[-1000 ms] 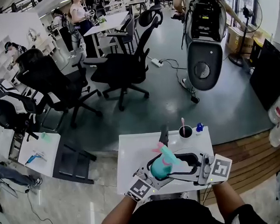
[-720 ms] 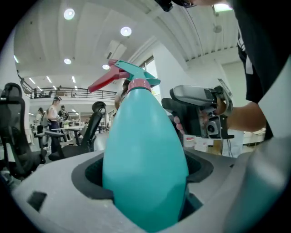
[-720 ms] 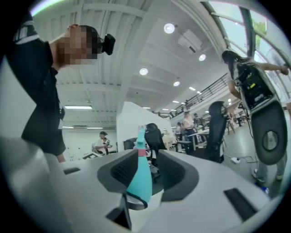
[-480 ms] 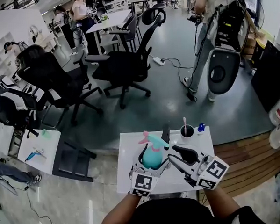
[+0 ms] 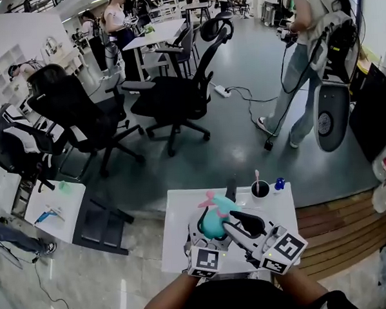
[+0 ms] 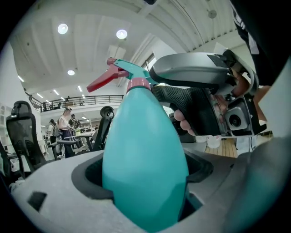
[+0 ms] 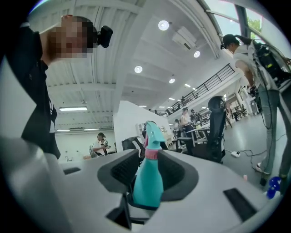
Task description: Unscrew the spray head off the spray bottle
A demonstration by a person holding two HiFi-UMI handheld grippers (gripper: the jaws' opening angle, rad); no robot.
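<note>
above the worktop (image 5: 182, 212): left gripper (image 6: 145, 200) jaws clamp the spray bottle (image 6: 144, 154) body. right gripper (image 7: 149, 157) jaws, wide a second ago, now clenched on the spray head (image 7: 151, 133). ready to twist.

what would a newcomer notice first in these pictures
The teal spray bottle, held over the small white table at the bottom centre of the head view. The left gripper is clamped on its fat body, and the right gripper is closed round its neck by the pink collar. Behind it, black office chairs crowd the grey floor.
</note>
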